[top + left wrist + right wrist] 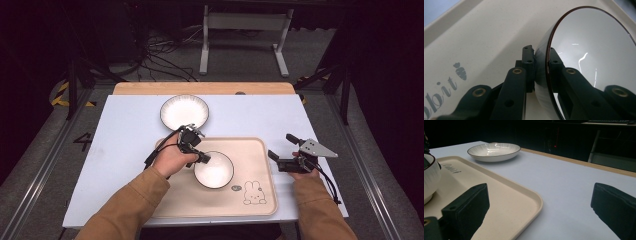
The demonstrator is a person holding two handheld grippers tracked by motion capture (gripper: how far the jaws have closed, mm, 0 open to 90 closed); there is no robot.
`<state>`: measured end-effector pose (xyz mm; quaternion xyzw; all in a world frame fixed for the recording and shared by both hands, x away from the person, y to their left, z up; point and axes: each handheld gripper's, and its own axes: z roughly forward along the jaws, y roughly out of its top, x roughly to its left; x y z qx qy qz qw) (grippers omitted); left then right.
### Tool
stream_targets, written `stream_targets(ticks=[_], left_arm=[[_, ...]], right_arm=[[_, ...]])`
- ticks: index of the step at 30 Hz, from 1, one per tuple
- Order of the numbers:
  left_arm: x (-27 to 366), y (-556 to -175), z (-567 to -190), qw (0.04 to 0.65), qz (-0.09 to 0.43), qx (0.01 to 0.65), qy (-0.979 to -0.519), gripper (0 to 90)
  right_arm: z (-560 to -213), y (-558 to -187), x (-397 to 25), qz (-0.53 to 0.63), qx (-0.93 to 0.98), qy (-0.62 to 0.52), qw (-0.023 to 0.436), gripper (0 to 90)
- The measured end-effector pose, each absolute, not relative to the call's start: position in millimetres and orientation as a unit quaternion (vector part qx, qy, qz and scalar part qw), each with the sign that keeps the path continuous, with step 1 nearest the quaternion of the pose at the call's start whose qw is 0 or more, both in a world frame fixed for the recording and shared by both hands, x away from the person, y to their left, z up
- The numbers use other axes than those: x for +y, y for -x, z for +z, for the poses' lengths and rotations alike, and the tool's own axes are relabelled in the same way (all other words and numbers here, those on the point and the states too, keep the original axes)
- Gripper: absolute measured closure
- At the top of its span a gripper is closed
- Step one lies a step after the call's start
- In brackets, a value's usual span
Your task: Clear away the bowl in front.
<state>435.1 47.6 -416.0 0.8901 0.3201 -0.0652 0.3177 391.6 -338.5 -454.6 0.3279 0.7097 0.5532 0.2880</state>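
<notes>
A white bowl with a dark rim (217,172) is on the beige rabbit-print tray (250,155). My left gripper (204,158) is shut on the bowl's left rim. In the left gripper view one jaw is outside the wall and the other inside the bowl (589,50), with the tray (486,32) beneath. My right gripper (281,145) is open just past the tray's right edge, holding nothing. In the right gripper view its jaws straddle the tray's rim (524,192), and the bowl (430,177) peeks in at the far left.
A shallow white ribbed plate (184,111) sits on the light blue table top (125,130) just beyond the tray; the same plate (494,151) lies far ahead in the right gripper view. A wooden strip (150,88) runs along the table's far edge.
</notes>
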Motion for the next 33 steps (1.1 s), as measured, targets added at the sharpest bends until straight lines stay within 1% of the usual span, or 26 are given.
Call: stream_targets(ticks=[11, 14, 17, 20, 22, 24, 25, 26, 27, 28, 29, 31, 33], left_arm=[[49.4, -435.6, -416.7, 0.307, -0.069, 0.332, -0.889, 81.4], [51.3, -435.7, -415.0, 0.318, -0.072, 0.337, -0.883, 79.7], [51.5, -434.9, -412.3, 0.326, -0.065, 0.333, -0.883, 74.2], [51.0, -431.5, -409.1, 0.331, -0.045, 0.332, -0.882, 68.1], [51.7, -429.6, -406.7, 0.34, -0.033, 0.33, -0.88, 60.4], [53.4, -427.2, -403.1, 0.353, -0.014, 0.334, -0.874, 50.5], [53.4, -427.2, -403.1, 0.353, -0.014, 0.334, -0.874, 45.5], [55.3, -426.3, -401.4, 0.361, -0.003, 0.331, -0.872, 42.6], [57.9, -423.6, -399.6, 0.377, 0.013, 0.331, -0.865, 40.4], [57.9, -423.6, -399.6, 0.377, 0.013, 0.331, -0.865, 37.9], [59.2, -422.2, -399.5, 0.386, 0.02, 0.33, -0.862, 37.9], [61.7, -418.9, -399.7, 0.408, 0.036, 0.326, -0.852, 31.8], [63.6, -416.3, -398.8, 0.419, 0.052, 0.32, -0.848, 28.4]], right_arm=[[-454.6, -391.7, -338.4, 0.553, 0.71, -0.327, 0.288, 2.6], [-454.6, -391.6, -338.4, 0.552, 0.71, -0.328, 0.288, 2.7], [-454.6, -391.7, -338.4, 0.553, 0.71, -0.327, 0.289, 2.7], [-454.6, -391.6, -338.4, 0.552, 0.71, -0.328, 0.288, 2.6], [-454.6, -391.6, -338.4, 0.552, 0.71, -0.328, 0.288, 2.7], [-454.6, -391.6, -338.4, 0.552, 0.71, -0.328, 0.288, 2.7], [-454.6, -391.6, -338.5, 0.552, 0.71, -0.328, 0.288, 2.6], [-454.6, -391.6, -338.4, 0.553, 0.71, -0.328, 0.288, 2.7], [-454.6, -391.7, -338.4, 0.552, 0.71, -0.328, 0.288, 2.7], [-454.6, -391.7, -338.4, 0.552, 0.71, -0.328, 0.288, 2.7], [-454.6, -391.7, -338.4, 0.552, 0.71, -0.328, 0.288, 2.7], [-454.6, -391.7, -338.4, 0.553, 0.71, -0.328, 0.288, 2.7], [-454.6, -391.8, -338.4, 0.553, 0.711, -0.327, 0.288, 2.7]])
